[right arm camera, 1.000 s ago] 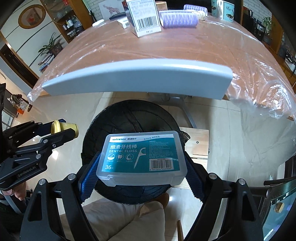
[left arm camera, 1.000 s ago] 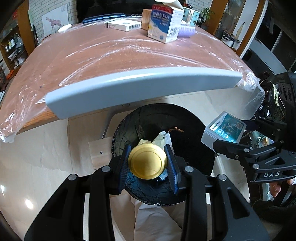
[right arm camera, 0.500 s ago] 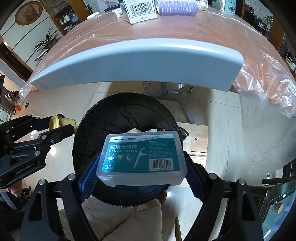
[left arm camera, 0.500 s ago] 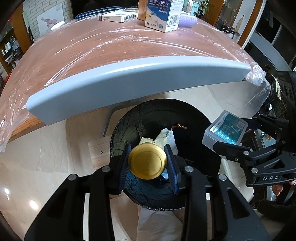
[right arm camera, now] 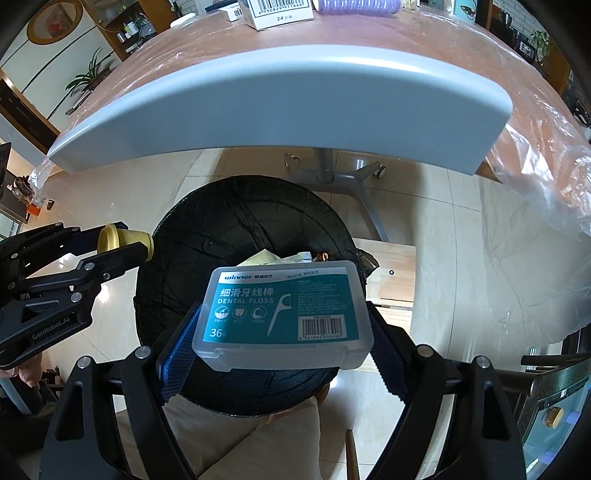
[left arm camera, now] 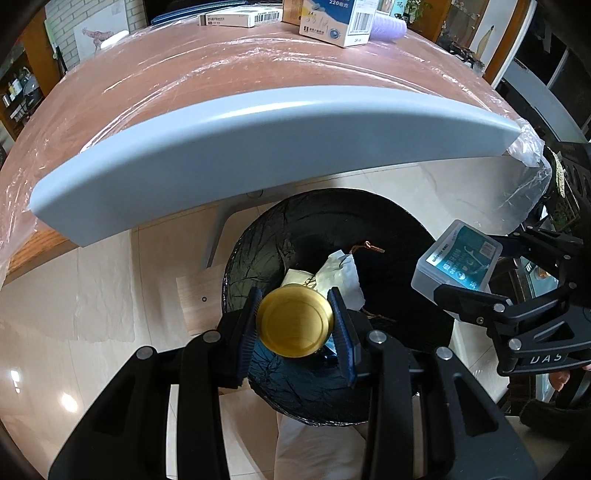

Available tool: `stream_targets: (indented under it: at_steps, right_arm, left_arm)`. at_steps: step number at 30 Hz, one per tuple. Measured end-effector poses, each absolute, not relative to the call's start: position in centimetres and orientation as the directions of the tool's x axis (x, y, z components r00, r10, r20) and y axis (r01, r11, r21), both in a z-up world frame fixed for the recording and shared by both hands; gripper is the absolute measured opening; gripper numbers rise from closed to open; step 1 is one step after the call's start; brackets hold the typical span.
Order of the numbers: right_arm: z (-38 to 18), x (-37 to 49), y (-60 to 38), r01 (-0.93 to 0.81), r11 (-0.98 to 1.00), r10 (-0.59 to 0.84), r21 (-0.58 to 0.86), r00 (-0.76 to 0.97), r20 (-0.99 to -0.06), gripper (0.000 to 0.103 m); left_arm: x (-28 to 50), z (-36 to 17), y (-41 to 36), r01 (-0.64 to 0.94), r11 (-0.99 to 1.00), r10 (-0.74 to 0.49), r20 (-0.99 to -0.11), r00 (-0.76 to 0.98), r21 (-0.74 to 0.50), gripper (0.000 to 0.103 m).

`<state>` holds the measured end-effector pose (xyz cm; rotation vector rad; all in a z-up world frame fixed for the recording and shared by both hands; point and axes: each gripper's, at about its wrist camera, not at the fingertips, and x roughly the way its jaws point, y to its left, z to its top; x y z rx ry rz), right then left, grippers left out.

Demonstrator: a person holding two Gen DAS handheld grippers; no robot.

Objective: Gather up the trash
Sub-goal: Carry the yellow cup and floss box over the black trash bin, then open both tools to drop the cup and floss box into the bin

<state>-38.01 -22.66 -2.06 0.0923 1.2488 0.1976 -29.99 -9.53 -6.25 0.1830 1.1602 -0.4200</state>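
Note:
A round bin lined with a black bag (left arm camera: 399,236) (right arm camera: 229,229) stands on the floor below the table edge; crumpled paper scraps (left arm camera: 338,275) lie inside. My left gripper (left arm camera: 295,325) is shut on a small yellow bottle (left arm camera: 293,325), seen cap-on, above the bin's near rim. From the right wrist view the same bottle (right arm camera: 123,238) shows at the left, beside the bin. My right gripper (right arm camera: 284,332) is shut on a clear dental floss box (right arm camera: 284,314) with a teal label, held over the bin's near side. That box (left arm camera: 458,262) appears at the right in the left wrist view.
A wooden table (left arm camera: 184,92) wrapped in clear plastic, with a grey edge (left arm camera: 258,136), overhangs the bin. Medicine boxes (left arm camera: 336,22) and a purple roll (right arm camera: 356,5) stand at its far side. A grey wheeled stand (right arm camera: 332,173) and a wooden board (right arm camera: 391,273) lie by the bin.
Both grippers have sunk a little toward the bin, so the table edge has slid upward in both views. Each grip is unchanged.

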Motion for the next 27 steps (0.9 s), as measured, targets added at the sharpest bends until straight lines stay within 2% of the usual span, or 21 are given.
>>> stream_targets:
  at_steps: [7, 8, 10, 20, 23, 27]
  right_arm:
    - [-2.1, -37.8, -22.7, -0.097, 0.977, 0.209, 0.188, 0.296, -0.932, 0.082]
    - [-2.1, -37.7, -22.8, -0.097, 0.977, 0.210, 0.189, 0.295, -0.932, 0.082]
    - [-2.0, -37.7, -22.8, -0.098, 0.977, 0.211, 0.190, 0.298, -0.931, 0.083]
    - [1.0, -38.6, -23.0, -0.130, 0.979, 0.197, 0.158, 0.390, -0.900, 0.085]
    - [3.5, -39.1, -23.2, -0.141, 0.979, 0.197, 0.148, 0.451, -0.870, 0.085]
    - [7.6, -39.5, -24.0, -0.127, 0.982, 0.186, 0.139, 0.557, -0.810, 0.093]
  left_arm:
    - [-29.6, -6.3, -9.5, 0.412, 0.908, -0.231, -0.917, 0.326, -0.082, 0.039]
    - [-29.5, -6.3, -9.6, 0.412, 0.907, -0.232, -0.917, 0.326, -0.083, 0.041]
    - [-29.5, -6.2, -9.6, 0.411, 0.909, -0.227, -0.915, 0.335, -0.075, 0.058]
    - [-29.7, -4.4, -9.5, 0.424, 0.903, -0.242, -0.900, 0.362, -0.072, 0.064]
    - [-30.2, -2.7, -9.3, 0.440, 0.894, -0.270, -0.879, 0.392, -0.079, 0.070]
    - [-30.9, 0.8, -8.3, 0.466, 0.877, -0.351, -0.816, 0.460, -0.115, 0.086]
